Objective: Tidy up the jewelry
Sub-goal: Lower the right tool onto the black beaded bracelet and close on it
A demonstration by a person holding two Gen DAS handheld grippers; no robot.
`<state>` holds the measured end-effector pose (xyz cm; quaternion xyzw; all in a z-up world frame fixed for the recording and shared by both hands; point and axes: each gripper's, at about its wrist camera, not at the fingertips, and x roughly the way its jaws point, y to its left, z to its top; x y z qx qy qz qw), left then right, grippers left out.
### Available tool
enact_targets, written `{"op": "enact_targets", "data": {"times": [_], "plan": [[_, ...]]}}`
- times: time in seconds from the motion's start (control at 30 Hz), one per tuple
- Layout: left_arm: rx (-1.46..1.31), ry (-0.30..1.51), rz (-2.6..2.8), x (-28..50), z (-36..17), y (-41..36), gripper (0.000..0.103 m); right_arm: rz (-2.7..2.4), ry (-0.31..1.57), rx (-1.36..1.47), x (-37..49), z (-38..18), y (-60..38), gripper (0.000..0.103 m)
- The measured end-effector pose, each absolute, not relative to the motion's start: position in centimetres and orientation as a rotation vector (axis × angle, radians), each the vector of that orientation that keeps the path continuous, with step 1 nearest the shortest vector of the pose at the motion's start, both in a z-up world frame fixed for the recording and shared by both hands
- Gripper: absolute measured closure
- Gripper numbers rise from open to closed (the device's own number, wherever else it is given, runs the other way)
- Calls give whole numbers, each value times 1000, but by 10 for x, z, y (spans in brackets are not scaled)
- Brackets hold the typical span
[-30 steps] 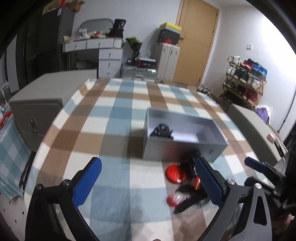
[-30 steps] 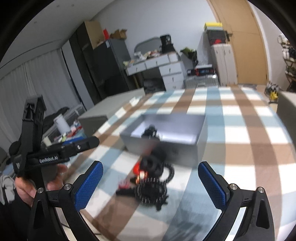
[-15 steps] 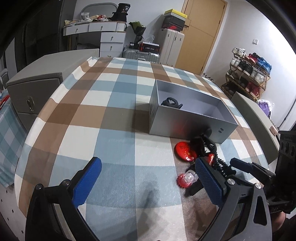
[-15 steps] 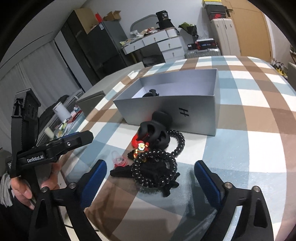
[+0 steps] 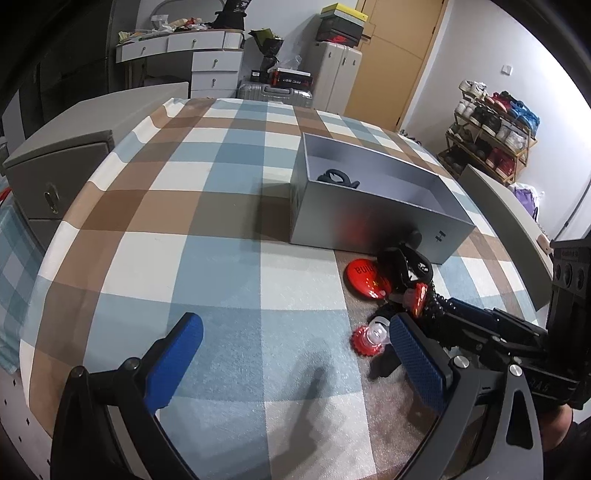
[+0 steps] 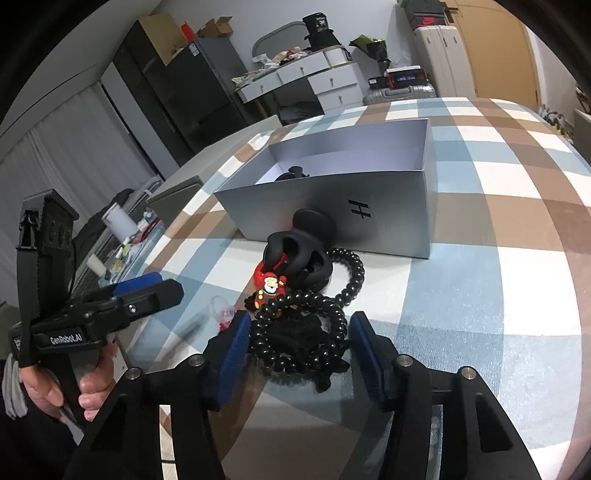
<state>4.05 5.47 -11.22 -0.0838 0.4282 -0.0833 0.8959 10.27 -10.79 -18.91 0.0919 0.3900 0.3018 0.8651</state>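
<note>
Pick-up step, by my read. Right tongs (image 6: 295,347) low, level, fingers apart either side of black spiral coil hair tie (image 6: 301,332) in the pile before grey open cardboard box (image 6: 332,206) on checked table (image 5: 221,258). Next: close, lift clear. Left tongs (image 5: 291,365) apart, empty, hovering beside the pile.

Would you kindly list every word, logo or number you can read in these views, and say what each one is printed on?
"GenRobot.AI": white lettering on the handle of the left gripper, right wrist view.
"H": black mark on the grey box, front wall.
"36": on the black object atop the dresser.
"...ina": partial white text, seen upside down, on the red badge.
Unreadable: the labels on the red-and-black boxes near the suitcase.
</note>
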Motion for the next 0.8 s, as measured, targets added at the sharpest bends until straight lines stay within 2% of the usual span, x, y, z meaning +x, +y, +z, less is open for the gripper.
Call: {"op": "enact_targets", "data": {"times": [0.13, 0.8], "plan": [[-173, 894, -184, 41, -112, 53, 4, 636, 804, 209, 101, -188, -112, 55], [-196, 964, -361, 53, -118, 26, 6, 664, 641, 309, 88, -163, -142, 57]]}}
